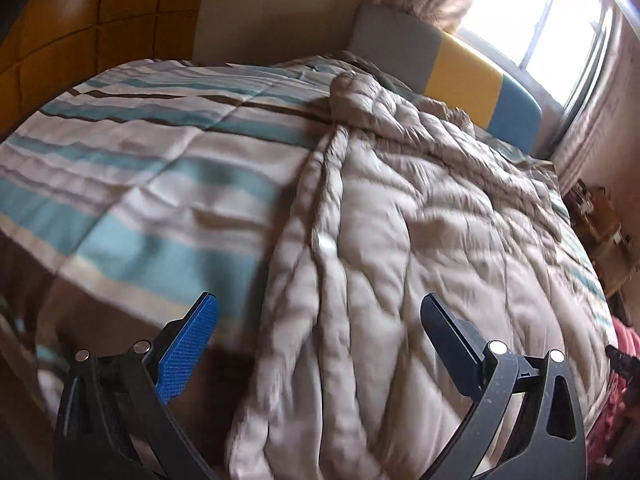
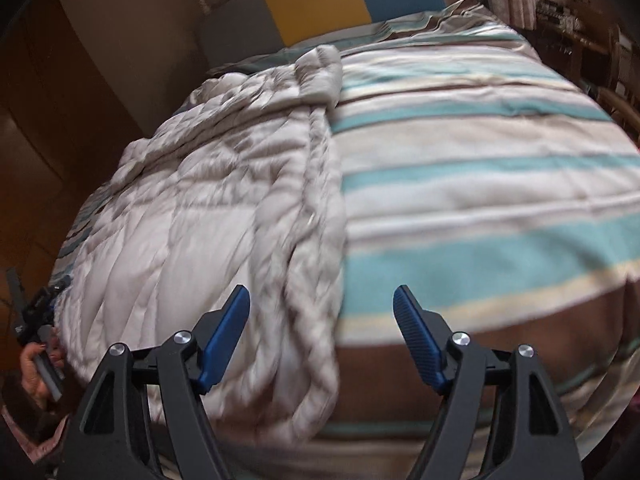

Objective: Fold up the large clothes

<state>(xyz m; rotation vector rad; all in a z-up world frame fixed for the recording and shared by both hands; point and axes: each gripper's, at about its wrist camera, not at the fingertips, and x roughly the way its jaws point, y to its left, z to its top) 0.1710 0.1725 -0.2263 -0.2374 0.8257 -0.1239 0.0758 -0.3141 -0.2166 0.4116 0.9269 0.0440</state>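
Note:
A large beige quilted coat (image 1: 400,232) lies spread on a bed with a striped cover (image 1: 140,160). In the right wrist view the coat (image 2: 208,200) covers the bed's left half, its thick folded edge running down the middle. My left gripper (image 1: 320,308) is open and empty, held above the coat's near edge. My right gripper (image 2: 322,300) is open and empty, above the coat's near folded edge where it meets the striped cover (image 2: 480,184). The left gripper also shows in the right wrist view (image 2: 36,312), held in a hand at the bed's left edge.
A headboard in grey, yellow and blue (image 2: 320,12) stands at the far end of the bed. A bright window with curtains (image 1: 540,28) is behind it. Wooden cupboards (image 1: 80,20) stand on the left. Cluttered furniture (image 2: 580,40) stands on the right.

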